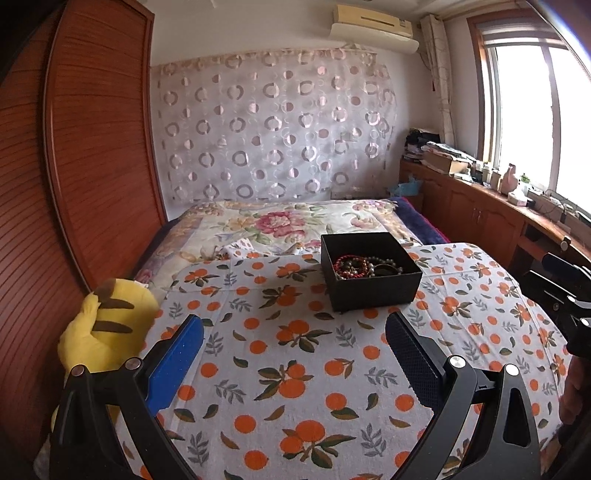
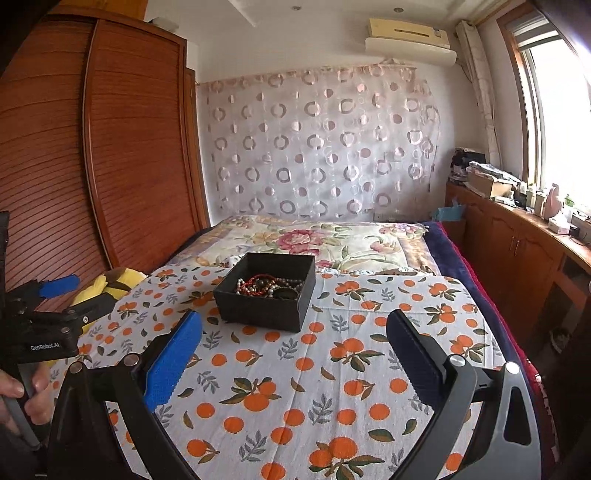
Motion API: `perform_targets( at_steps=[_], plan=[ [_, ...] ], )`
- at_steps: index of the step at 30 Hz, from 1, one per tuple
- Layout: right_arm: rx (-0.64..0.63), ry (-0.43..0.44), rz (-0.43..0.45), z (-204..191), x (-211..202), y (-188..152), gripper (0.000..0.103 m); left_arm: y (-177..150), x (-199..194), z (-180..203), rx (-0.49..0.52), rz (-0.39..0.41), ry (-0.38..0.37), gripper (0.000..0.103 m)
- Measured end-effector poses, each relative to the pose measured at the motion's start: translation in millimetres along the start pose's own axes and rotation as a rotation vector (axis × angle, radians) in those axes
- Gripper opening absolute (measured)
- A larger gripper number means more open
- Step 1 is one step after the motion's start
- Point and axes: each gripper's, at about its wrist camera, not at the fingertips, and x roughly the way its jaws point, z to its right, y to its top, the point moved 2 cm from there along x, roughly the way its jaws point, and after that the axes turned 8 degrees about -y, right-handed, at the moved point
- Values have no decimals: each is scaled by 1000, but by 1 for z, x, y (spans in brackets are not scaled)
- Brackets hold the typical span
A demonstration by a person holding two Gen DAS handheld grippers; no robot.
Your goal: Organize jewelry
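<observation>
A bedroom holds a bed [image 1: 280, 221] with a floral quilt, and in front of it lies a white cloth printed with oranges [image 1: 295, 369], the working surface. One black box [image 1: 369, 273] stands on the far part of this cloth, open at the top, and the jewelry [image 1: 364, 266] lies inside it in a tangle: a red corded bracelet, strands of pale and dark beads, and a dark round piece; the separate pieces cannot be counted. The left gripper [image 1: 295, 354] hovers over the cloth short of the box, its two fingers spread wide with nothing between them, one blue pad [image 1: 177, 365] on the left and a darker pad on the right. The right gripper [image 2: 295, 354] hangs likewise over the cloth, jaws wide apart and holding nothing, with the box ahead and slightly left of its centre line. Bare printed cloth lies between each gripper and the box. One yellow plush toy [image 1: 107, 328] with dark stripes lies at the left edge of the cloth, beside a louvred wooden wardrobe [image 1: 92, 147]. A sheer curtain with ring patterns [image 1: 273, 129] covers the back wall, one air conditioner [image 1: 373, 26] is mounted above it, and a cluttered wooden cabinet [image 1: 472, 199] runs under the window [image 1: 535, 110] on the right.
</observation>
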Motion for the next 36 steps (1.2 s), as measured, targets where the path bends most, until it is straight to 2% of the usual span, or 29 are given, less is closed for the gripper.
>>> perform_targets(
  at_steps=[36],
  plan=[
    [5,-1,0,1,-3,1,100,-4,0,6,1,8,-13,95]
  ],
)
